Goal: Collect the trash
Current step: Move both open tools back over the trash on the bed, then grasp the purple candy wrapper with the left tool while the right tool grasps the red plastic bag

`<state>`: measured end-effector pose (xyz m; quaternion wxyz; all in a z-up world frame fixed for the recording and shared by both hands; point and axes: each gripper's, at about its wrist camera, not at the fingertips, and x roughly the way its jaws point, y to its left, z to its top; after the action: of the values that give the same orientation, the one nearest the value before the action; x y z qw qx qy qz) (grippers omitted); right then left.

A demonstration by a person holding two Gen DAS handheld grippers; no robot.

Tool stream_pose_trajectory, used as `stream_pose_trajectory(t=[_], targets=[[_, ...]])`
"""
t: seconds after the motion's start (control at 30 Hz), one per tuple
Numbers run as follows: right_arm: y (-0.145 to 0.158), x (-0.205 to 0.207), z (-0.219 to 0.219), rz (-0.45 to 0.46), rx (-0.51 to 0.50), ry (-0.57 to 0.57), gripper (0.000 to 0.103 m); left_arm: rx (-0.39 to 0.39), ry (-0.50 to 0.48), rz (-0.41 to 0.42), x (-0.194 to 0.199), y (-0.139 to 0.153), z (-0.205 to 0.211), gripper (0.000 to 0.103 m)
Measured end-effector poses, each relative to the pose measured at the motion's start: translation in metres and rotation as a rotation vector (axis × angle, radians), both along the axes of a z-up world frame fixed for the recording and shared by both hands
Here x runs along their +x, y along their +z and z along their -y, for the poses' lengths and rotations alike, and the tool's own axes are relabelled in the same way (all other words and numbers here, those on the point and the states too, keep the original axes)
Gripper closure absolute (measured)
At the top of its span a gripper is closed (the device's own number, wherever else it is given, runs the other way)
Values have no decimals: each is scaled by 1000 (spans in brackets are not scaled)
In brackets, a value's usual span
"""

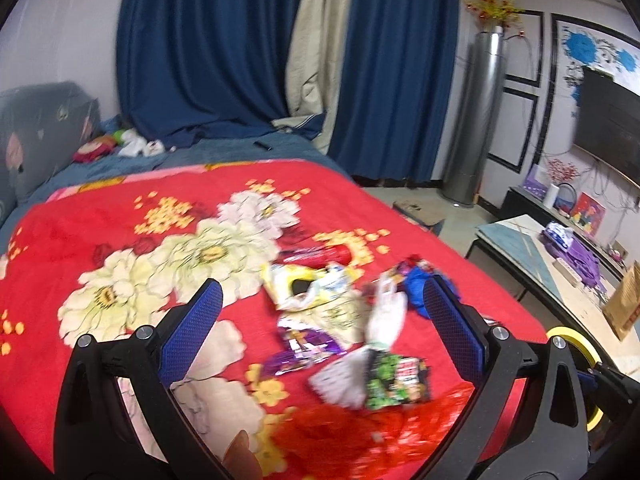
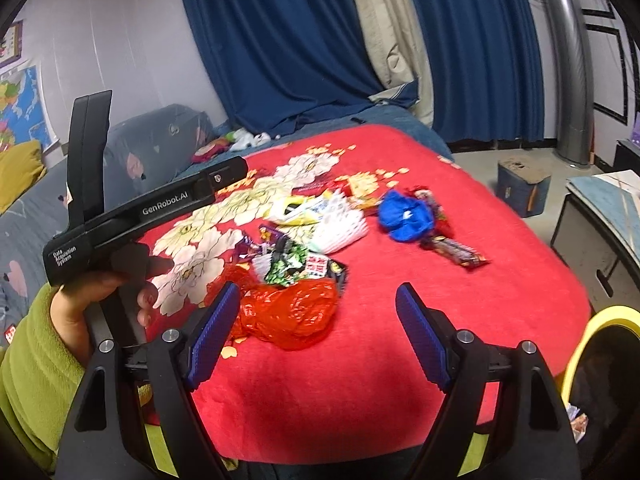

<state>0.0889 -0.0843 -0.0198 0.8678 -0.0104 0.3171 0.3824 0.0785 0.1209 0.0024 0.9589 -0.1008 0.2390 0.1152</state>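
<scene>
Several pieces of trash lie on a red flowered blanket (image 1: pixel 100 220): a red plastic bag (image 2: pixel 288 312), a green snack wrapper (image 1: pixel 396 380), a purple wrapper (image 1: pixel 304 344), a yellow-white packet (image 1: pixel 308 284), a white foam net (image 2: pixel 340 228), a blue crumpled piece (image 2: pixel 404 212) and a long red wrapper (image 2: pixel 456 252). My left gripper (image 1: pixel 320 320) is open and empty, above the pile. My right gripper (image 2: pixel 316 320) is open and empty, with the red bag by its left finger (image 2: pixel 212 332). The left tool's body (image 2: pixel 152 208) shows in the right wrist view.
A yellow-rimmed bin (image 2: pixel 600 344) stands at the bed's right corner. A low table (image 1: pixel 532 256) with purple items, a cardboard box (image 2: pixel 520 188) on the floor, blue curtains (image 1: pixel 208 48) and a TV (image 1: pixel 608 120) lie beyond. Pillows and toys sit at the bed's far left.
</scene>
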Motion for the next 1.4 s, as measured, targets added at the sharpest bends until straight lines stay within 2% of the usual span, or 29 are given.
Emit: stream_pose_trajectory(t=[0.17,0.37,0.6,0.7,0.8,0.87,1.0,1.07,1.27,1.4], targets=[[-13,10,-17,-53,-16,13,26,4,30,-60,2,-14,-20,11],[-36,22,-34,-134,-44,11,26,-58,29,-141,8,-38,-40,12],[-52,34,-30,-229,-6,2,34,-201,-24,-196,18,-63,-53,36],[-58,37,-28,-272,18,7,41,-245,-40,-215,23,-71,-54,41],[-61,37,-27,-295,32,23,54,-273,-58,-230,25,-76,-53,47],[-61,34,-28,-293,30,39,65,-273,-64,-233,26,-77,-52,48],[-56,23,-31,-250,13,81,79,-277,-73,-241,26,-79,-50,62],[-52,18,-31,-219,-1,95,85,-291,-75,-246,26,-81,-51,65],[-37,0,-31,-118,-43,131,89,-316,-79,-247,23,-80,-53,75],[-30,-4,-28,-90,-45,137,89,-314,-79,-233,20,-76,-56,80]])
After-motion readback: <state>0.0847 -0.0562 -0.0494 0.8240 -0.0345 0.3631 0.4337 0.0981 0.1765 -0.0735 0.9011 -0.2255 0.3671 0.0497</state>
